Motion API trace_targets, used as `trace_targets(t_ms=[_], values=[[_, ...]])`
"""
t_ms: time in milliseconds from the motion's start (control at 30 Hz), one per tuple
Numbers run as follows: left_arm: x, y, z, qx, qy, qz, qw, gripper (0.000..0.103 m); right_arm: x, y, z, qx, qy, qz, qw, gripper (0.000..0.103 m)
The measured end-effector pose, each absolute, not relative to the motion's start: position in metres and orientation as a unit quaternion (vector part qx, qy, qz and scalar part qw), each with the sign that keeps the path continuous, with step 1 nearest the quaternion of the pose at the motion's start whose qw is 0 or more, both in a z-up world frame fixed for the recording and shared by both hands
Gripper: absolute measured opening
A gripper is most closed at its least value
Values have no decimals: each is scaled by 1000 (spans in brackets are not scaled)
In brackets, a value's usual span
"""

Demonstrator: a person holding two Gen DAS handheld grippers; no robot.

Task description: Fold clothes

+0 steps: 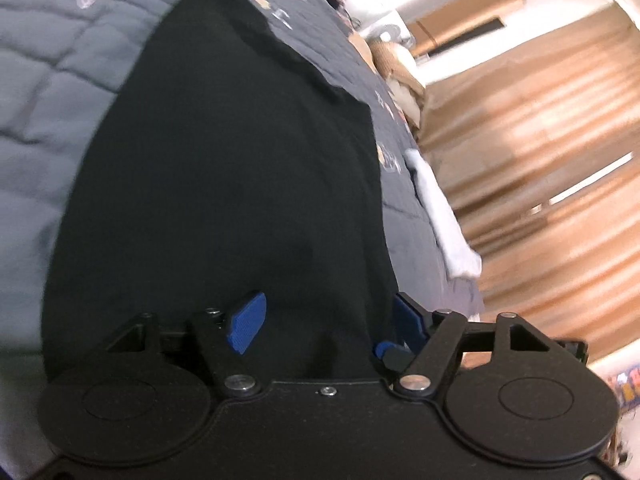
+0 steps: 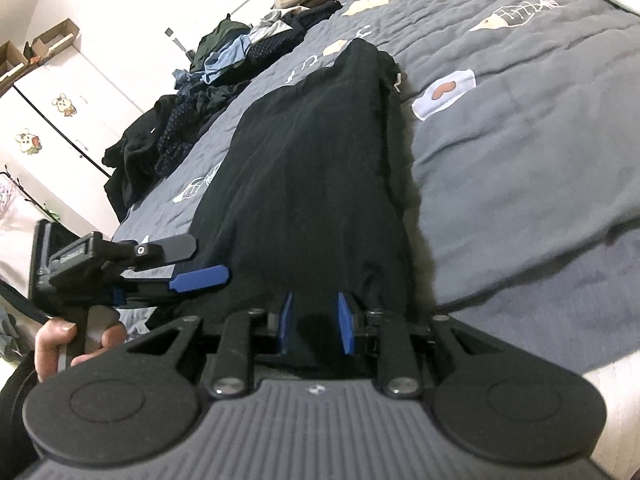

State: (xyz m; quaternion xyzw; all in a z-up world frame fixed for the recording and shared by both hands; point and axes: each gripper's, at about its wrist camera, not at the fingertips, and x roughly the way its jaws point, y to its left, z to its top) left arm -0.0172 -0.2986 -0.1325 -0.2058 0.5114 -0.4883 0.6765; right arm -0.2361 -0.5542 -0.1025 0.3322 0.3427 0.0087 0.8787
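A black garment [image 1: 224, 168] [image 2: 312, 168] lies stretched out lengthwise on the grey quilted bed cover [image 2: 520, 140]. My right gripper [image 2: 316, 322] is at the garment's near end, its blue pads shut on a fold of the black cloth. My left gripper [image 1: 327, 320] stands at the same near end, further left. Its jaws are wide apart, the cloth's edge lies between them, and the left pad's face is bare. In the right wrist view one blue finger [image 2: 200, 278] of the left gripper lies over the garment's left edge, held by a person's hand [image 2: 60, 344].
A heap of unfolded dark and blue clothes [image 2: 224, 64] sits along the far left side of the bed. A white cabinet [image 2: 52, 112] with animal stickers stands beyond it. A white cloth [image 1: 444, 216] lies at the bed's edge by orange curtains [image 1: 540, 152].
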Motion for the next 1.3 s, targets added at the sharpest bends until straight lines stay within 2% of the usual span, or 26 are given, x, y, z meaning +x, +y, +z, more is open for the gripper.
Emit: trace_targets(t_ms=[367, 433, 600, 900, 1000, 1300], values=[[-5, -245, -116, -261, 498, -368, 740, 71, -253, -555, -103, 345, 330, -21, 879, 24], [-13, -243, -107, -238, 487, -366, 756, 79, -258, -551, -101, 348, 320, -32, 881, 25], [-41, -250, -84, -158, 441, -368, 803, 84, -265, -533, -95, 332, 303, -51, 892, 31], [-72, -255, -69, -80, 388, -353, 848, 85, -273, -506, -82, 297, 274, -75, 911, 34], [-81, -255, -68, -62, 375, -346, 858, 88, -277, -501, -81, 290, 269, -89, 914, 35], [-103, -261, -66, 0, 331, -336, 882, 92, -273, -472, -68, 233, 255, -113, 932, 47]])
